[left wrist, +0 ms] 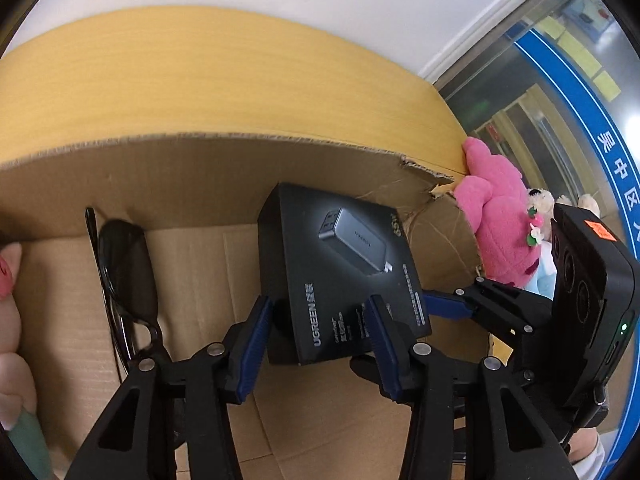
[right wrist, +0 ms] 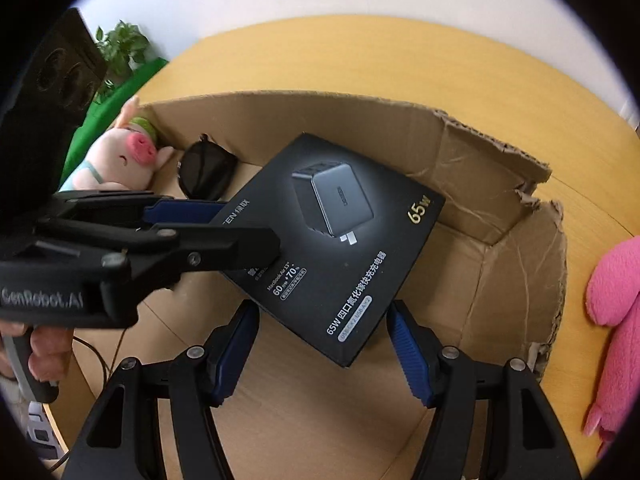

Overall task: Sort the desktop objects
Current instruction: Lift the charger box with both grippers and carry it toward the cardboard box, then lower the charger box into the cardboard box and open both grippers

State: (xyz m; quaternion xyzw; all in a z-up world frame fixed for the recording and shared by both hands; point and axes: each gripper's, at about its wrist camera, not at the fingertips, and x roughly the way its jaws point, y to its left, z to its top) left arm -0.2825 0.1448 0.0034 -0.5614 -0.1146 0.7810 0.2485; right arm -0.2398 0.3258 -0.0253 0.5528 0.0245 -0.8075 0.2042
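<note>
A black charger box (left wrist: 340, 276) (right wrist: 336, 240) hangs tilted inside an open cardboard box (left wrist: 200, 172) (right wrist: 500, 200). My left gripper (left wrist: 316, 340) is shut on the near end of the charger box, a blue pad on each side; it also shows in the right wrist view (right wrist: 224, 236), coming in from the left. My right gripper (right wrist: 322, 352) is open, its pads apart from the charger box's near corner; one of its fingers (left wrist: 448, 306) shows in the left wrist view. Black sunglasses (left wrist: 128, 276) (right wrist: 206, 172) lie in the cardboard box's left corner.
A pink pig plush (right wrist: 120, 156) (left wrist: 8, 320) lies by the cardboard box's left wall. A pink plush (left wrist: 500, 220) (right wrist: 616, 320) and a small white plush (left wrist: 540, 200) are outside its torn right wall. All stand on a yellow wooden table (right wrist: 400, 60). A potted plant (right wrist: 122, 46) is far left.
</note>
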